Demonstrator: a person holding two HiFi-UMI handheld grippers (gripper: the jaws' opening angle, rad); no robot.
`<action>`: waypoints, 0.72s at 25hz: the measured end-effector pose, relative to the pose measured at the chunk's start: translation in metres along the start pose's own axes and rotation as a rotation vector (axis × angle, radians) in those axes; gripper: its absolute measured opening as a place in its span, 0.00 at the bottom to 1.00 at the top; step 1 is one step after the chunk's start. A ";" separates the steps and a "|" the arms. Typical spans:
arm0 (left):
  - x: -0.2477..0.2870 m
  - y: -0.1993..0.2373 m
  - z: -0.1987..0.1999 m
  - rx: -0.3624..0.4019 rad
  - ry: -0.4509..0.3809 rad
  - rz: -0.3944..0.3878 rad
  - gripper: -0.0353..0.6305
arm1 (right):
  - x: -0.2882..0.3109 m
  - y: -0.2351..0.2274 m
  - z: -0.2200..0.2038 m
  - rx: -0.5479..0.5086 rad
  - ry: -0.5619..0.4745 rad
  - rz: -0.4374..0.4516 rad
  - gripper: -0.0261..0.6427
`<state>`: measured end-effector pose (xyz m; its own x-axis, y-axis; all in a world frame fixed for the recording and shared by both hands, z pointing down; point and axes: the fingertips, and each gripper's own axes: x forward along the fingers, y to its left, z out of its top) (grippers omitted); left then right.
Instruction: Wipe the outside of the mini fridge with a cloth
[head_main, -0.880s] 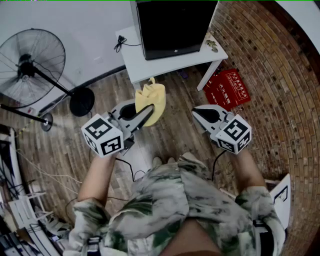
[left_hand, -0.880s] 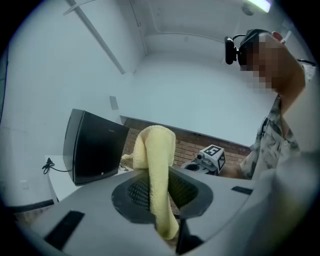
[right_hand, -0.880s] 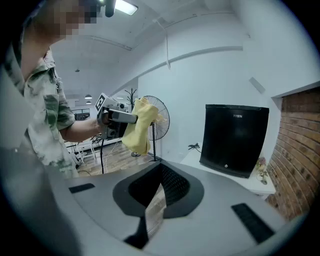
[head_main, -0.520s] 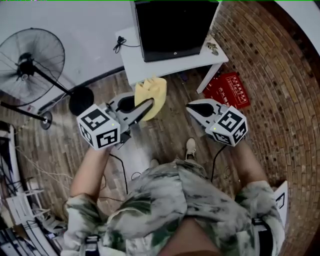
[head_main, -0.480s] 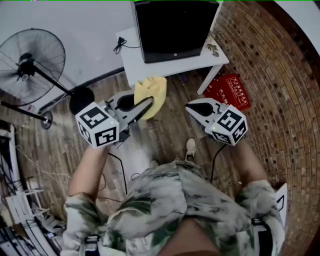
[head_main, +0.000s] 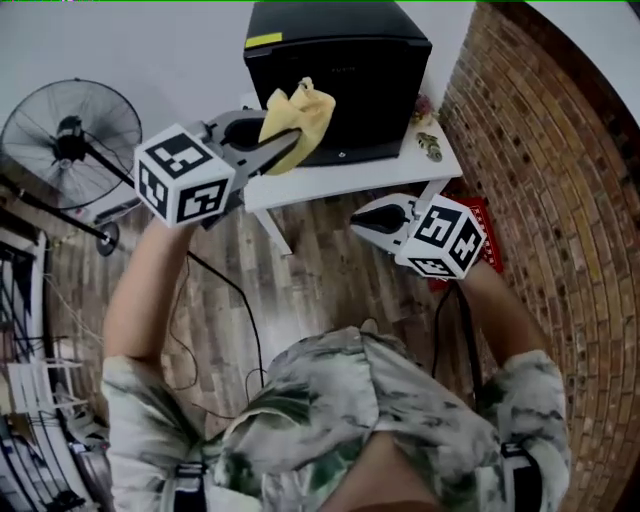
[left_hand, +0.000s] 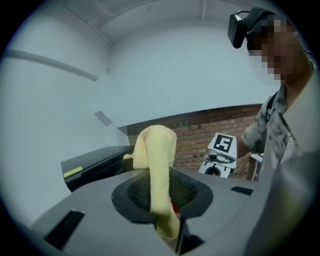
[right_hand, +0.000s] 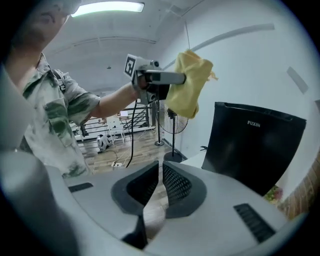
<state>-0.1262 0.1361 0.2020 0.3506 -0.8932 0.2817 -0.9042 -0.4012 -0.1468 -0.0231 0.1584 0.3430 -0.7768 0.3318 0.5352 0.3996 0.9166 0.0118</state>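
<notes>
A: Raised since the earlier frame, the left gripper (head_main: 291, 144) is clamped on the cloth (head_main: 296, 110), held before the mini fridge (head_main: 350, 70) at the surface's (head_main: 340, 178) far edge.
B: The right gripper (head_main: 362, 224) is kept closed, empty. A thinly pinched cloth may be dragged free.

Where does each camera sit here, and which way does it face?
Head view: on the head, looking down at mini fridge, forearms, torso.
Left gripper view: on left gripper, along jaws shut on cloth; torso at right.
Right gripper view: on right gripper, facing the mini fridge; left arm shows.
Both gripper views share mini fridge and cloth.
</notes>
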 end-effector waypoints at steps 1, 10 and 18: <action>0.013 0.009 0.012 0.036 0.016 0.017 0.17 | -0.005 -0.010 -0.004 -0.005 0.011 0.011 0.11; 0.116 0.088 0.082 0.244 0.150 0.138 0.17 | -0.013 -0.066 -0.019 -0.056 0.071 0.100 0.13; 0.182 0.168 0.122 0.430 0.233 0.124 0.17 | 0.028 -0.121 0.016 -0.073 0.071 0.090 0.13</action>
<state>-0.1847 -0.1190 0.1125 0.1387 -0.8898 0.4347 -0.7358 -0.3864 -0.5562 -0.1004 0.0606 0.3428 -0.7012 0.3926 0.5951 0.5020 0.8646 0.0211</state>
